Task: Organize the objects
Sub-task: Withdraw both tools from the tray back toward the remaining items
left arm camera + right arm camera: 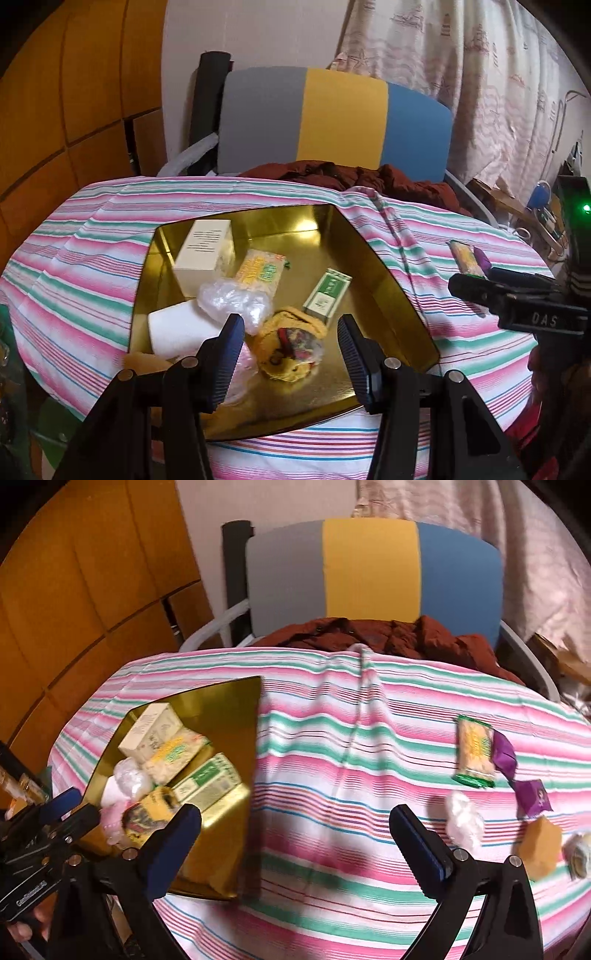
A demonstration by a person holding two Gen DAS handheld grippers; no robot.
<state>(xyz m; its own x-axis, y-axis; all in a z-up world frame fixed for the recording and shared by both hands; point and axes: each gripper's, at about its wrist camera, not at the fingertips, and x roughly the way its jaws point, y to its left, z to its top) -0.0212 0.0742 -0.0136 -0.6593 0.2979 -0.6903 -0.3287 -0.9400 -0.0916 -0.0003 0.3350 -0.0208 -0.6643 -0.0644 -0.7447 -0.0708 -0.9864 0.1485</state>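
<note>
A gold tray (391,295) (236,709) lies on the striped tablecloth and holds a white box (205,251), a yellow snack packet (258,273), a green-and-white box (327,293) (207,786), a clear plastic wad (232,301), a white roll (181,328) and a yellow pouch (291,347). My left gripper (291,350) hangs open just above the pouch, holding nothing. My right gripper (295,842) is open over bare cloth right of the tray. On the cloth to its right lie a green-edged snack packet (474,751), purple wrappers (532,794), a clear wad (463,821) and an orange block (541,849).
A chair (332,118) with grey, yellow and blue back stands behind the table, a dark red garment (369,177) on its seat. Wooden panels (55,110) fill the left, a curtain (480,92) the right. The right gripper's body (517,306) shows at the left wrist view's right edge.
</note>
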